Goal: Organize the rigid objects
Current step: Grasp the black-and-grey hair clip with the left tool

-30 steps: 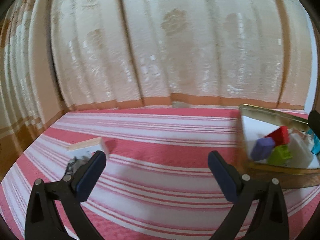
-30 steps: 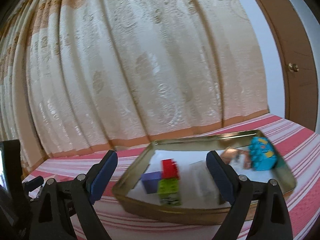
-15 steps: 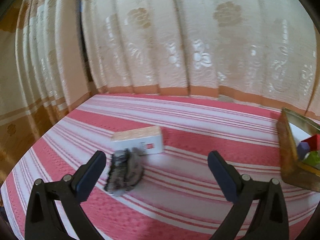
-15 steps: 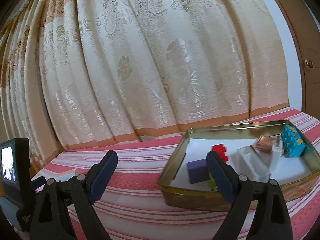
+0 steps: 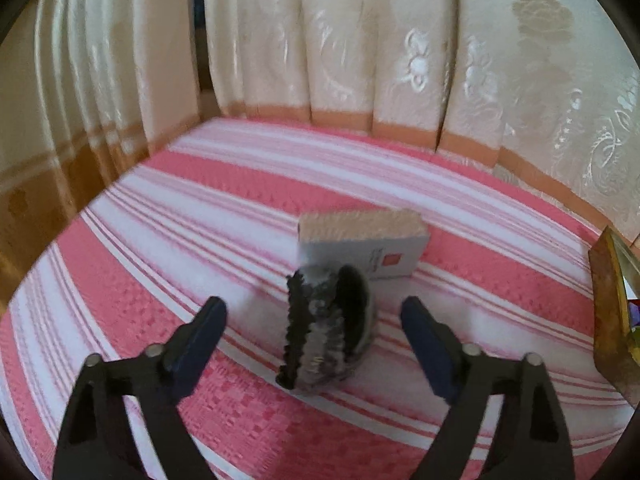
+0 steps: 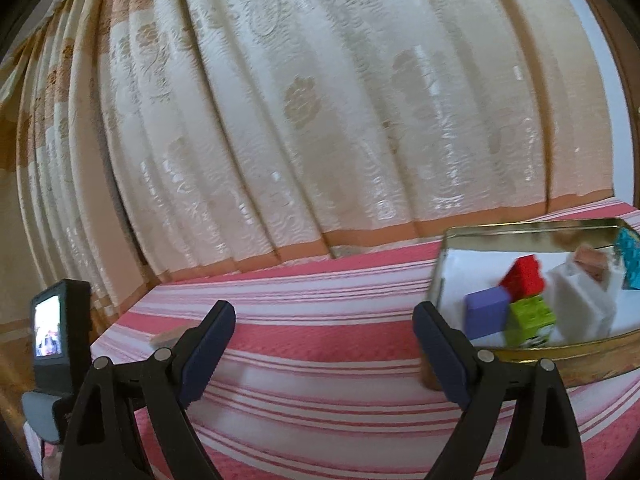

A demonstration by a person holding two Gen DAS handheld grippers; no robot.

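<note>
Left gripper (image 5: pixel 314 322) fingers (image 5: pixel 208 326) closing around untouched dark clip (image 5: pixel 326 328)

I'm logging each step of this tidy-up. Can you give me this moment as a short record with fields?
surface: pink-and-white striped cloth
left gripper: jaws closing around the dark hair claw, pads not yet touching it
behind claw: white box, lying on the cloth
right gripper: open, nothing between its fingers
gold tin: holds red block, purple block, green block, white pieces, blue block
</note>
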